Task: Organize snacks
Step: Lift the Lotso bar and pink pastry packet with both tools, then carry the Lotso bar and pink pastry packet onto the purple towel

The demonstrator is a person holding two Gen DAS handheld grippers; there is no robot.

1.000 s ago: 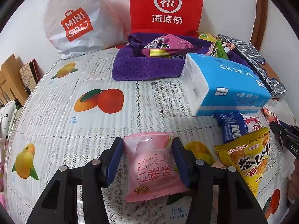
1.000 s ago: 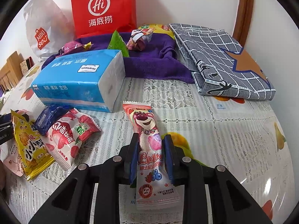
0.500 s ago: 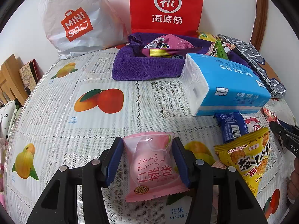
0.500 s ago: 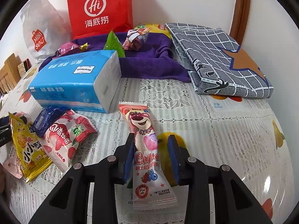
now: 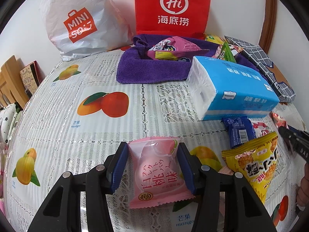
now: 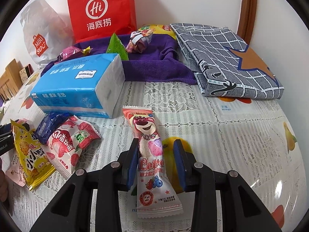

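left gripper (image 5: 152, 166): both blue pads pressed against the sides of the pink peach packet, clamped on it
pink peach packet (image 5: 157, 174): near centre of the left wrist view, between the pads, lying on the tablecloth
right gripper (image 6: 156, 160): jaws parted; left pad touching the lotso packet, right pad standing clear of it with a gap
lotso packet (image 6: 150, 158): long pink strip with a bear face, flat on the tablecloth, running from near to far between the right gripper's fingers
tablecloth (image 5: 58, 135): white lace pattern with mango prints, covers the whole table
tissue pack (image 6: 81, 89): blue and white, lying on its side, far left of the lotso packet, just in front of the purple towel
purple towel (image 6: 154, 67): far centre, bunched, carrying several small snacks
green triangular packet (image 6: 116, 46): on the towel, behind the tissue pack
strawberry packet (image 6: 67, 147): red and white, near left, just beside the lotso packet
dark blue packet (image 6: 48, 127): touching the strawberry packet's far left side, just in front of the tissue pack
yellow snack packet (image 6: 29, 154): far left of the right wrist view, overlapping the dark blue packet's edge
red bag (image 6: 102, 9): upright against the wall, behind the towel
white miniso bag (image 5: 81, 19): left of the red bag, against the wall
grey checked cloth (image 6: 227, 58): folded, far right, beside the towel
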